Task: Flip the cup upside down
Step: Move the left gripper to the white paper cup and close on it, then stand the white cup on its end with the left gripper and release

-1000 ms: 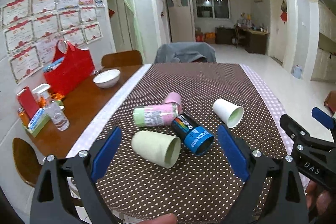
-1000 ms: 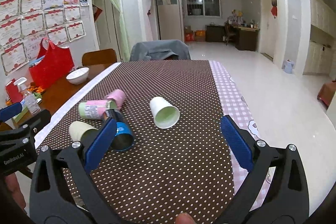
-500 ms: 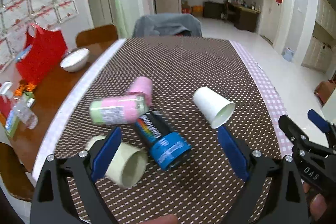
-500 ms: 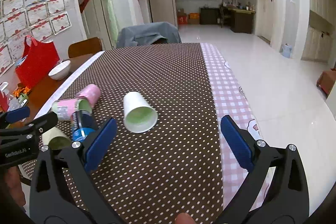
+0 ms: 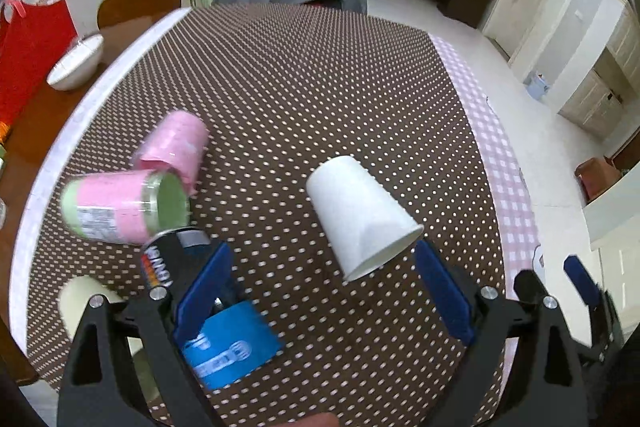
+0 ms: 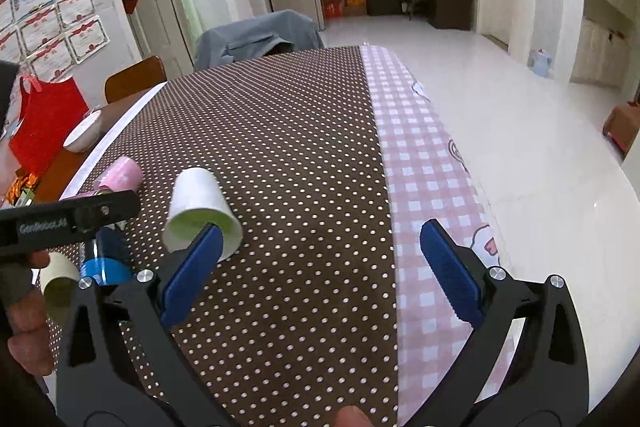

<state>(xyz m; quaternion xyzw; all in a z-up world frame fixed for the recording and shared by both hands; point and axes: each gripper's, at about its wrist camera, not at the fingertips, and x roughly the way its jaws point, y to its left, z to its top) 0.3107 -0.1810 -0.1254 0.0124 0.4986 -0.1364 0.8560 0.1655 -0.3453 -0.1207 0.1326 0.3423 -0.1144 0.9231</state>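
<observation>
On dotted brown tablecloth (image 5: 320,87), smooth white paper cup (image 5: 362,213) lies sideways; left gripper (image 5: 324,287) and right gripper (image 6: 320,267) both spread wide, holding nothing.

Bare dotted cloth (image 5: 300,75) beyond the white cup (image 5: 362,213); cans (image 5: 120,207) crowd its left; right side open.

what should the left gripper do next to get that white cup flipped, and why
Probably ease the left gripper forward and down so its open jaws straddle the white cup. The cup lies on its side on the dotted tablecloth, mouth toward the camera, just ahead of the fingertips and roughly centred between them, ungripped. The right gripper is also open but sits off to the cup's right.
</observation>
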